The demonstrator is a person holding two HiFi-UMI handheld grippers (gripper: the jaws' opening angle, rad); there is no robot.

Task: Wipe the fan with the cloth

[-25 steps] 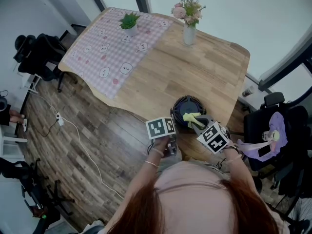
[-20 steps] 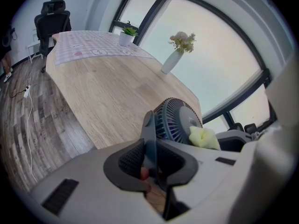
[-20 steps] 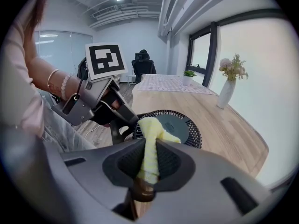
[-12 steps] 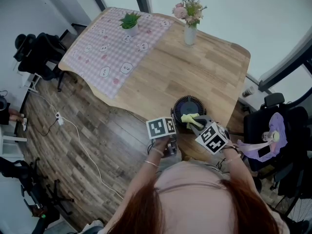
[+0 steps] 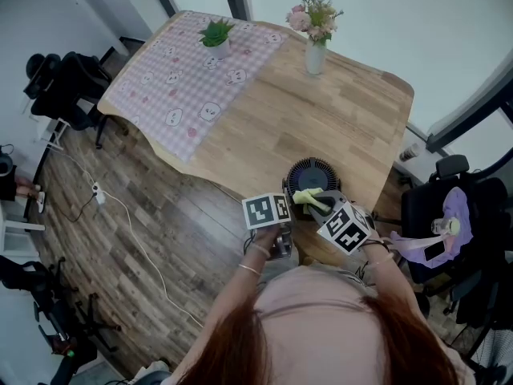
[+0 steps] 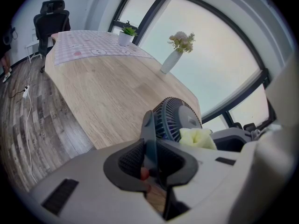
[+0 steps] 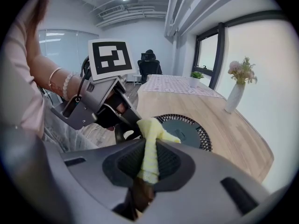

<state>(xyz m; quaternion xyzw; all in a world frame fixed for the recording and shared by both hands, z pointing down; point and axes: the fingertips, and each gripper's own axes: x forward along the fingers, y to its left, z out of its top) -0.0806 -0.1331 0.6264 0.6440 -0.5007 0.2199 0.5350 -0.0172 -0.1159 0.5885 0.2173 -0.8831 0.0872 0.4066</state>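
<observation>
A small dark-blue round fan (image 5: 313,175) lies grille-up near the wooden table's (image 5: 337,111) front edge. My left gripper (image 5: 287,205) is at its near left side, shut on a flat dark part of the fan's frame (image 6: 149,129), which stands between the pads. My right gripper (image 5: 317,206) is shut on a yellow cloth (image 5: 308,198) that rests on the fan's near rim. In the right gripper view the cloth (image 7: 150,146) rises from the jaws in front of the fan (image 7: 184,130), with the left gripper (image 7: 100,104) just to its left.
A white vase of flowers (image 5: 316,50) and a small potted plant (image 5: 216,37) stand at the table's far end, the plant on a pink checked cloth (image 5: 180,83). A black chair with purple things (image 5: 449,219) is close on the right. A cable lies on the floor (image 5: 120,215).
The right gripper has nudged the yellow cloth slightly left along the fan's near rim and rolled a little. The left gripper and fan stay put.
</observation>
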